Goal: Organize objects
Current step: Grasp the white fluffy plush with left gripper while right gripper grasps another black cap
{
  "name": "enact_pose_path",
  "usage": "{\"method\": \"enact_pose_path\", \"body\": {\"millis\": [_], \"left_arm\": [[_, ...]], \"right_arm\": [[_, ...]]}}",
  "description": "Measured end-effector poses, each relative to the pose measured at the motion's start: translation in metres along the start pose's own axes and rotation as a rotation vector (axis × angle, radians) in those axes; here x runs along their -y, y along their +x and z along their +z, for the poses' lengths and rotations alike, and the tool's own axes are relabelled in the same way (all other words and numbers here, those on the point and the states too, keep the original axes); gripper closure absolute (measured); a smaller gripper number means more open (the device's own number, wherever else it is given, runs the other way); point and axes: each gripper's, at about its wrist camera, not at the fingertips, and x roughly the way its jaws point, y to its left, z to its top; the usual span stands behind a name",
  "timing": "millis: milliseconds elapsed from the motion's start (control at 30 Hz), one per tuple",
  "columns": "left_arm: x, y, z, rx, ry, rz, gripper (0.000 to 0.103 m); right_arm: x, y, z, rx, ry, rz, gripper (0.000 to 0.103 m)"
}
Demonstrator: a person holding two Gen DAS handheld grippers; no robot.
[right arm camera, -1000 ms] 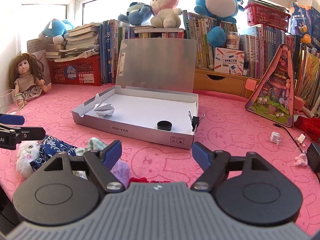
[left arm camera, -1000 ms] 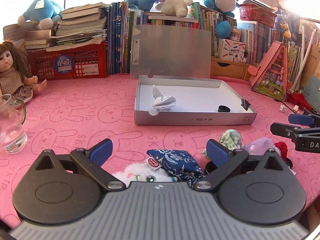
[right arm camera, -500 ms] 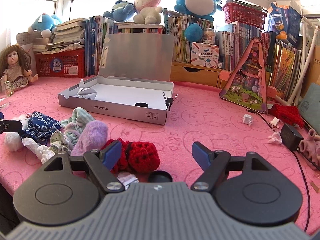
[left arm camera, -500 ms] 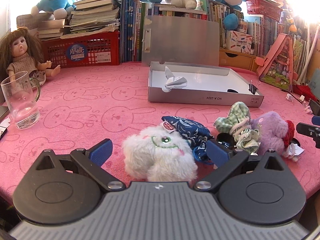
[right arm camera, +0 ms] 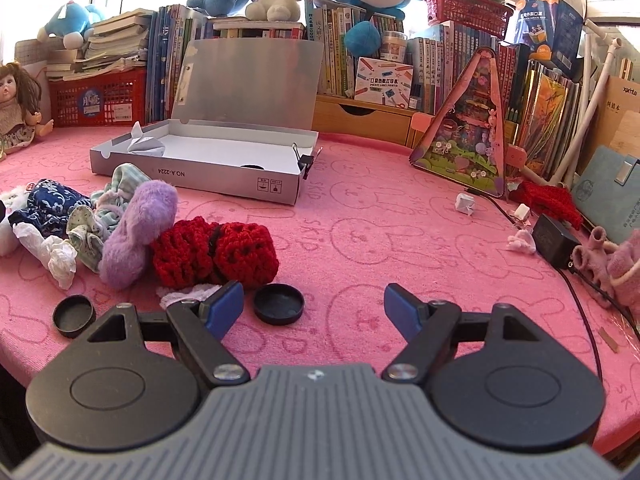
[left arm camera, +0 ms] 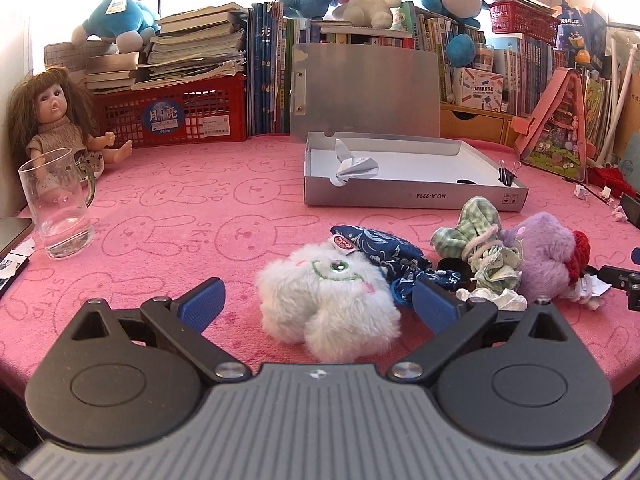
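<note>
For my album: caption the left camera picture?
Open left gripper around a fluffy white toy, grey box behind.

Grey box (left arm camera: 414,196): front wall reads "NO.A-2224", printed upside down; same code shows in right-wrist view, w/ two small pictogram squares near the corner.

Pink table cloth (left arm camera: 168,216): bunny outlines w/ "SKIP" repeated betw. them.

Red crate (left arm camera: 172,116): round blue sticker, two large Chinese chars, small word below, prob. "Moon"; white barcode label beside it, too small to read.

White carton (right arm camera: 384,84) on wooden shelf: Chinese line plus "POCKET LABEL PRINTER".

Brown cardboard (right arm camera: 624,108) at far right: "xprinter"-like logo, blurred.

Book spines: print too small to read.
</note>
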Motion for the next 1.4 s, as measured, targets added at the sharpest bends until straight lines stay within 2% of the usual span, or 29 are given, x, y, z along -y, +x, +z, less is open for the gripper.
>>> {"method": "enact_pose_path", "body": {"millis": [167,333,1167,1400], "left_arm": [[-0.002,0.004,-0.006,-0.027,0.006,0.011,0.002],[0.003,0.01,-0.007,-0.034,0.016,0.009,0.002],[0.007,0.049,-0.009,-0.056,-0.051,0.053,0.002],[0.009,0.053,-0.007,-0.076,-0.052,0.06,0.002]], "right_arm": [[-0.004,0.006,-0.005,-0.018,-0.033,-0.018,0.017],[-0.01,0.01,-0.006,-0.026,-0.043,0.004,0.017],[-0.014,0.024,-0.005,-0.023,0.068,0.099,0.018],[-0.015,0.023,-0.004,-0.02,0.071,0.11,0.025]]}}
